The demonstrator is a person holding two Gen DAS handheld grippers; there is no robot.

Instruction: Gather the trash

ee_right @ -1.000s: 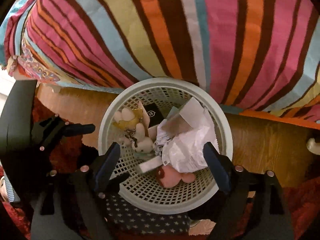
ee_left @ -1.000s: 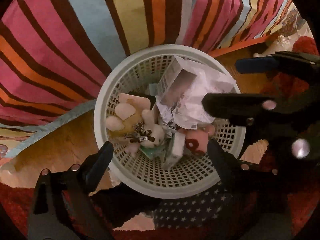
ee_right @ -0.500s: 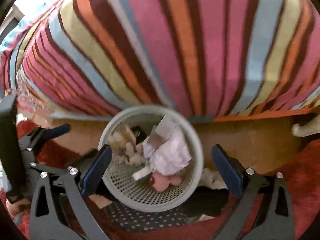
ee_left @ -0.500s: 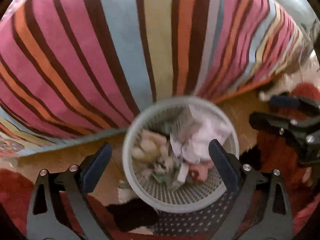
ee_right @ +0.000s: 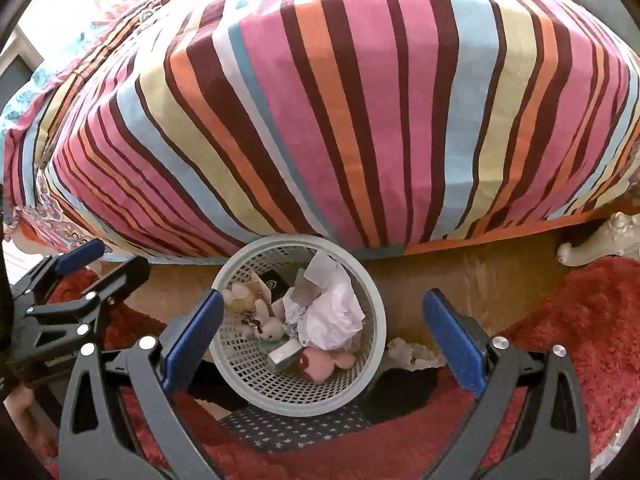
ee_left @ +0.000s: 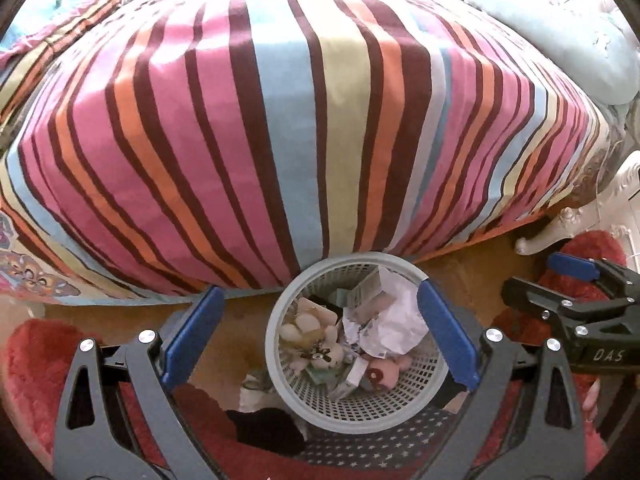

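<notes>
Basket: a pale perforated waste basket (ee_left: 356, 404) stands on the wooden floor (ee_left: 228, 344) against the foot of the striped bedspread (ee_left: 280, 120), its near side over a star-patterned cloth (ee_right: 296, 428).
Trash: crumpled white paper (ee_right: 332, 316), a small carton (ee_left: 366, 290), a pink soft toy (ee_right: 320, 362) and a white plush figure (ee_right: 272, 330) all lie inside the basket.
Left wrist view only: a light blue pillow (ee_left: 560, 36) at the bed's upper right corner, and the right gripper (ee_left: 520, 276) seen side-on at the right edge, above the red rug (ee_left: 28, 364).
Right wrist view only: a bright window area at the upper left, a dark card with a white mark (ee_right: 276, 282) in the basket, and the left gripper (ee_right: 116, 260) side-on at the left edge.
Both views: a white carved bed leg (ee_right: 600, 240) on the floor to the right.
Left gripper: angled steeply down above the basket; jaws spread wide, nothing between the blue pads (ee_left: 192, 332).
Right gripper: also angled steeply down, beside the left; jaws spread fully, nothing pinched, the basket framed between its pads (ee_right: 452, 340).
Hands: only slivers of skin show at the frame edges.
</notes>
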